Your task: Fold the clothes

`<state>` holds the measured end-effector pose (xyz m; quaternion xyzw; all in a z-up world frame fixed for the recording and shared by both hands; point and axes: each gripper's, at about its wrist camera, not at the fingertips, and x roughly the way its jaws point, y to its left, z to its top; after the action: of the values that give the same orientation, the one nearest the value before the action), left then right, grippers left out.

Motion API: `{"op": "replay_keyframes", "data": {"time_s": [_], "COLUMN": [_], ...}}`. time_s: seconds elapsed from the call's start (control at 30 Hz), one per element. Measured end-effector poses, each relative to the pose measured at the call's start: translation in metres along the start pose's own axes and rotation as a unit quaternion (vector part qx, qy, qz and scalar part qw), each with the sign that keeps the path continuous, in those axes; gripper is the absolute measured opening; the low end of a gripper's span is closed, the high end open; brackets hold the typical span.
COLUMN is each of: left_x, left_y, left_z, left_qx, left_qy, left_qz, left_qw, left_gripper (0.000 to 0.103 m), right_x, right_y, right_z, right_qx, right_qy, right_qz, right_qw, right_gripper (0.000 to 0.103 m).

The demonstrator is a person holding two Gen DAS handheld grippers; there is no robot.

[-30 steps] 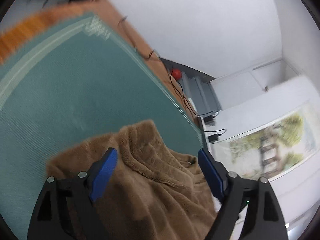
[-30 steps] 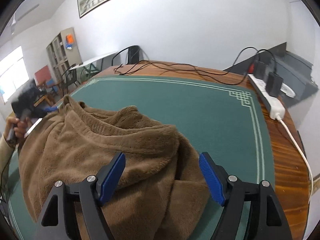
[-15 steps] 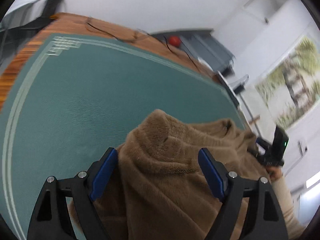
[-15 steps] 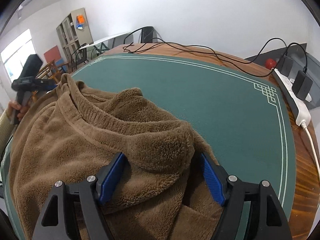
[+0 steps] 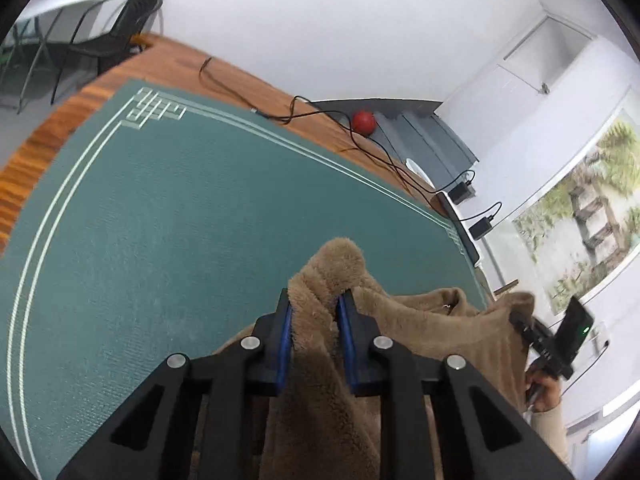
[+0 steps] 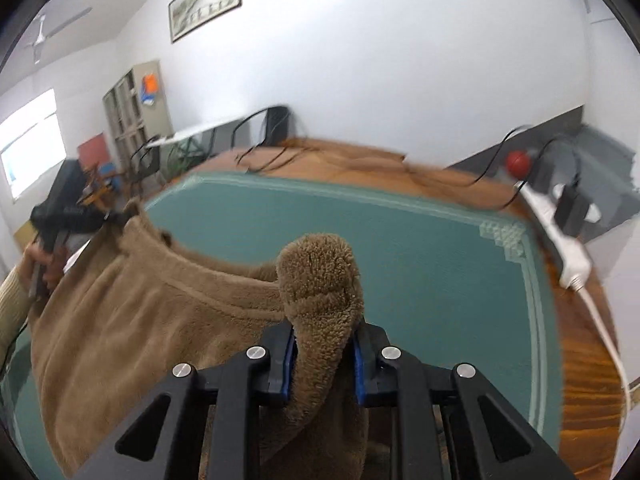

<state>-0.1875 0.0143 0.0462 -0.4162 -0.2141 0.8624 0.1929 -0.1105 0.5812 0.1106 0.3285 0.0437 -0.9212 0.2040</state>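
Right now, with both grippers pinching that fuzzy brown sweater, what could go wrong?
The left gripper and right gripper are closing on small bunched tufts of the brown fleece sweater, so thick pile could slip out when lifted. Swinging fabric might also snag the black cables or the white power strip at the edge of the table.

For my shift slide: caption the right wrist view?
Right tongs closing on a bunched fold of brown fleece garment above the green mat.

One brown fleece garment (image 5: 404, 328), two hand-held grippers (image 5: 314, 312), one red ball (image 5: 363, 122)
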Motion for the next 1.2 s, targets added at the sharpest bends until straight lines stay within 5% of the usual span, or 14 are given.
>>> {"op": "replay_keyframes", "data": {"time_s": [0.2,0.37,0.43,0.6,0.9,1.2], "left_x": [0.026,0.035,0.031,0.000,-0.063,-0.070], "left_y": [0.009,0.022,0.026,0.042,0.037,0.011], "left_z": [0.000,-0.001,0.000,-0.008,-0.054,-0.106], "left_qx": [-0.016,-0.042,-0.050,-0.084,-0.059,-0.033], "left_qy": [0.017,0.034,0.032,0.015,0.021,0.074], "left_qz": [0.047,0.061,0.067,0.066,0.049,-0.003], "left_qw": [0.9986,0.9967,0.9960,0.9942,0.9968,0.9967], "left_gripper": [0.028,0.068,0.083,0.083,0.083,0.083], "right_x": [0.040,0.054,0.053,0.033,-0.054,-0.098], "right_y": [-0.003,-0.015,-0.018,-0.018,0.010,0.075], "right_z": [-0.015,-0.025,-0.025,-0.024,-0.033,-0.083], "right_qx": [0.006,0.035,0.043,0.040,0.013,-0.049], "right_qy": [0.062,0.091,0.094,0.081,0.010,0.035], "right_qz": [-0.038,-0.035,-0.035,-0.097,-0.071,-0.065], "right_qw": [0.997,0.995,0.994,0.991,0.997,0.996], "right_gripper": [0.023,0.027,0.036,0.070,0.070,0.070]}}
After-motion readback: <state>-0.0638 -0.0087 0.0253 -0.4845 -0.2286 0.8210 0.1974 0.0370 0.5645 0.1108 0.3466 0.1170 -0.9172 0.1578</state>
